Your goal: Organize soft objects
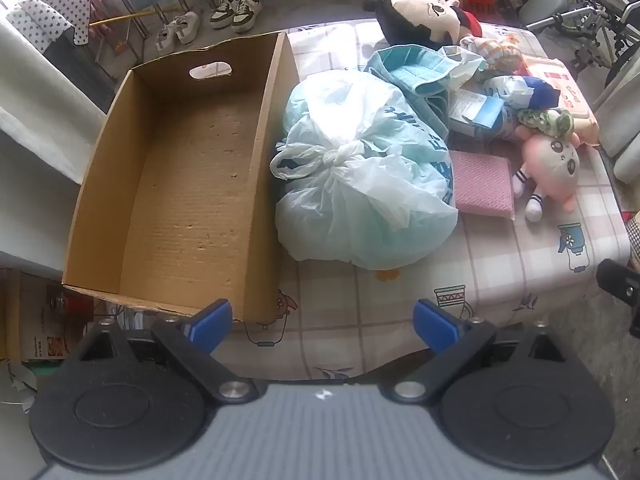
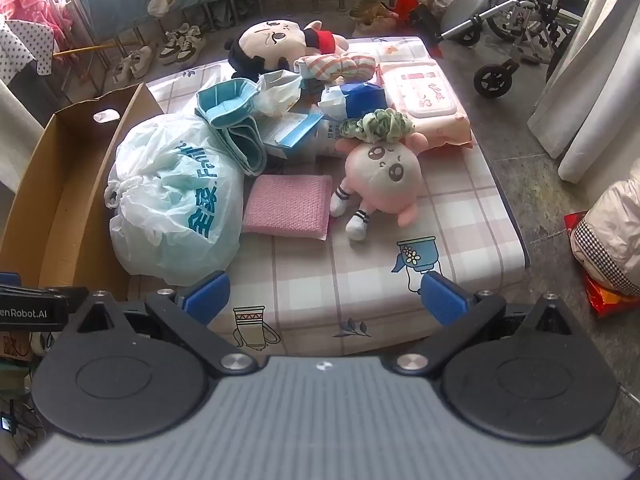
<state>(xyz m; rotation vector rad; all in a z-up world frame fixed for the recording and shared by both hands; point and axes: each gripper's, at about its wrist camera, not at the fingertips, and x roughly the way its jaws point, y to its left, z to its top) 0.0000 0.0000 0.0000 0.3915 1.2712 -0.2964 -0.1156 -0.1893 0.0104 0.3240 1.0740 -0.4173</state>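
Note:
An empty cardboard box (image 1: 188, 184) stands on the left of the checked table (image 1: 360, 320); it also shows in the right wrist view (image 2: 60, 184). Beside it lies a knotted pale plastic bag (image 1: 360, 184) (image 2: 172, 196). Further right lie a pink sponge pad (image 1: 484, 186) (image 2: 288, 208), a pink plush doll (image 1: 554, 168) (image 2: 380, 176), a black-haired plush doll (image 1: 424, 16) (image 2: 272, 46), a teal cloth (image 1: 412, 68) (image 2: 236, 120) and a wet-wipes pack (image 2: 424, 96). My left gripper (image 1: 324, 326) is open and empty above the table's near edge. My right gripper (image 2: 326, 298) is open and empty too.
Shoes (image 1: 236, 10) stand on the floor behind the table. A wheelchair (image 2: 520, 28) is at the far right. A curtain (image 2: 580, 64) hangs at the right, with a snack bag (image 2: 600, 280) and a padded coat (image 2: 612, 232) on the floor.

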